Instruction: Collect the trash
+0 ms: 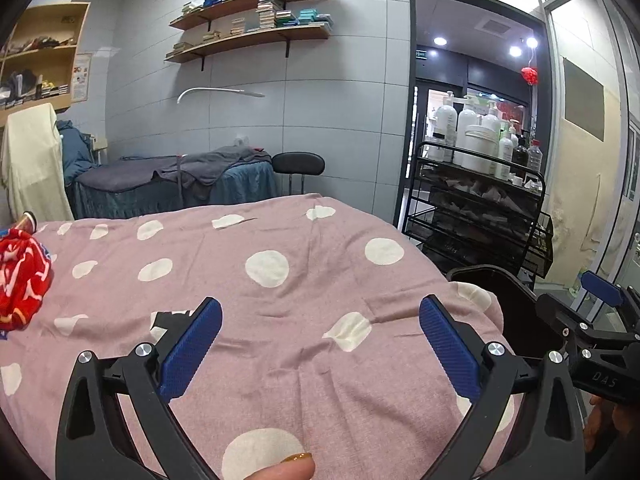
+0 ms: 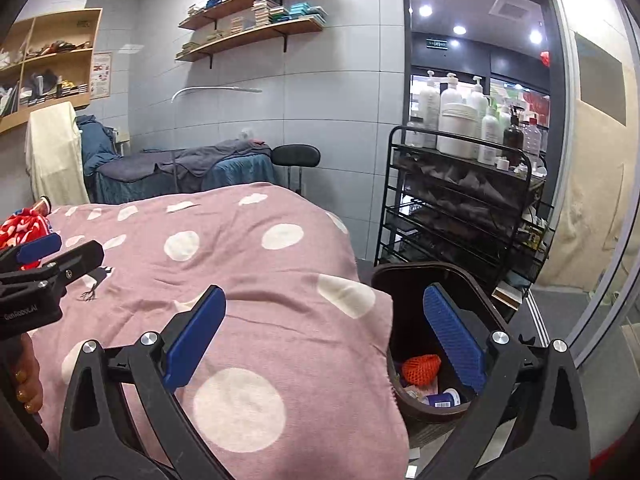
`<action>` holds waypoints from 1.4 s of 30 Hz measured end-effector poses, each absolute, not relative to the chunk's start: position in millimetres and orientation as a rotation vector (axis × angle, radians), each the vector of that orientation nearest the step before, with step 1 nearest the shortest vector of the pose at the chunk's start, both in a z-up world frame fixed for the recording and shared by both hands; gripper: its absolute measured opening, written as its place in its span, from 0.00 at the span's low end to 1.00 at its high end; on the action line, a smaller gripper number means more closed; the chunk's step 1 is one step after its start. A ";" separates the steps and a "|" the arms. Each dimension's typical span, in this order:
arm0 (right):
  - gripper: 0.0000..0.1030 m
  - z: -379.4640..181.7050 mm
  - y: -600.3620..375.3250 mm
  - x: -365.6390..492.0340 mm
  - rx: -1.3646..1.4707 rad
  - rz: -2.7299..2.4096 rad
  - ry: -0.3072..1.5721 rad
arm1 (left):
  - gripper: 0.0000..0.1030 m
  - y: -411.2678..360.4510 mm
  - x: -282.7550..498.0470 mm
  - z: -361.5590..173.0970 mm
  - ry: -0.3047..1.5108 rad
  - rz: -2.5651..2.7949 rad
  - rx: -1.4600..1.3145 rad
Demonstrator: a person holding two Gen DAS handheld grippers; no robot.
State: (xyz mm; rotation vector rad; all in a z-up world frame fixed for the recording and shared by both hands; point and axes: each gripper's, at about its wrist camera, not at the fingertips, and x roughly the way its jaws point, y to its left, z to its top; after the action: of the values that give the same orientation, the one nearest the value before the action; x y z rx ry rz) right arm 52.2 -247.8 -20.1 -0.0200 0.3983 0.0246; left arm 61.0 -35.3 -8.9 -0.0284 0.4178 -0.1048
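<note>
both grippers (image 1: 320, 344) (image 2: 324, 336) wide, empty; bin (image 2: 384, 280) with perhaps wrappers

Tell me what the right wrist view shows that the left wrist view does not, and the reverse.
Only the right wrist view looks into the dark round trash bin: an orange net ball and a small blue-capped container lie inside. It also shows the left gripper from the side.

Only the left wrist view shows the right gripper from the side, and a red hanging ornament.

Both show the pink polka-dot blanket, the red patterned cloth, the black wire cart with white bottles, and each view's own gripper open and empty.
</note>
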 end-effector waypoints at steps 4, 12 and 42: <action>0.95 -17.3 -236.6 45.6 -0.022 0.051 0.386 | 0.95 -28.5 50.9 -8.9 0.389 -0.065 -0.020; 0.95 -14.6 -219.8 32.7 -0.028 0.098 0.361 | 0.95 -23.0 32.3 -5.9 0.338 -0.042 -0.010; 0.95 -16.9 -222.0 29.1 -0.008 0.104 0.362 | 0.95 -24.4 27.7 -4.0 0.324 -0.041 -0.007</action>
State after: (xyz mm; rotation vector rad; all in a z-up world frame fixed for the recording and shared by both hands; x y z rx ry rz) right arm 29.1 -222.0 -16.9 -0.0080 0.3619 0.1036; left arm 27.7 -24.4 -4.0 -0.0072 0.3239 -0.0414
